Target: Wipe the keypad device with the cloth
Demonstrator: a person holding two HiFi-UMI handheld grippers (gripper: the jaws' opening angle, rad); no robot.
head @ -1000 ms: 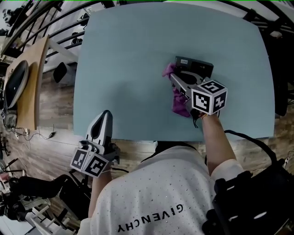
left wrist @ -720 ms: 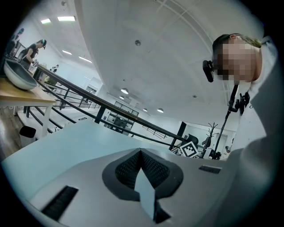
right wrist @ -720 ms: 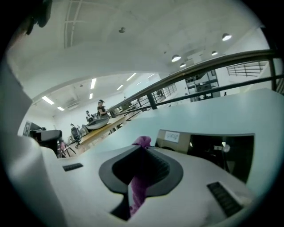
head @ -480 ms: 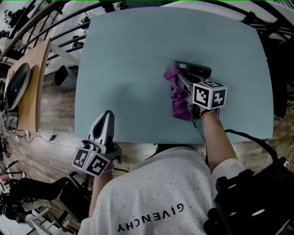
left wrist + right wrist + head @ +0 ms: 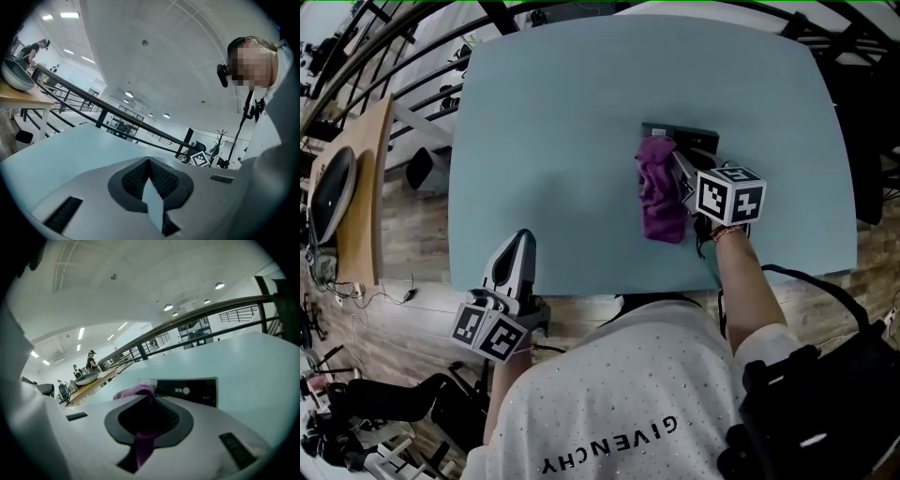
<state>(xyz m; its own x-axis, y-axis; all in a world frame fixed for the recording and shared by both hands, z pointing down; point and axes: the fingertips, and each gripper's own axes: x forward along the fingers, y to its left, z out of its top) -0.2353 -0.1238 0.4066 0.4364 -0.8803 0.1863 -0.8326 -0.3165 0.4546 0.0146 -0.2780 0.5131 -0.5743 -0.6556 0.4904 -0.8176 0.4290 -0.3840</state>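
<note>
A black keypad device [image 5: 692,140] lies flat on the pale blue table [image 5: 553,141], right of its middle. A purple cloth [image 5: 657,190] drapes over the device's left end and trails toward me. My right gripper [image 5: 673,161] is shut on the cloth and presses it on the device; its view shows purple cloth [image 5: 140,392] pinched between the jaws, with the device [image 5: 194,391] just beyond. My left gripper [image 5: 521,238] hangs at the table's near left edge, shut on nothing, and its view [image 5: 149,161] looks over bare table.
A wooden side table [image 5: 358,202] with a dark round dish [image 5: 331,183] stands at the left. Dark railings [image 5: 403,66] run along the table's far left. A black object [image 5: 867,178] sits past the table's right edge.
My right gripper has dragged the cloth leftward and further up over the device's left end. The left gripper has stayed in place.
</note>
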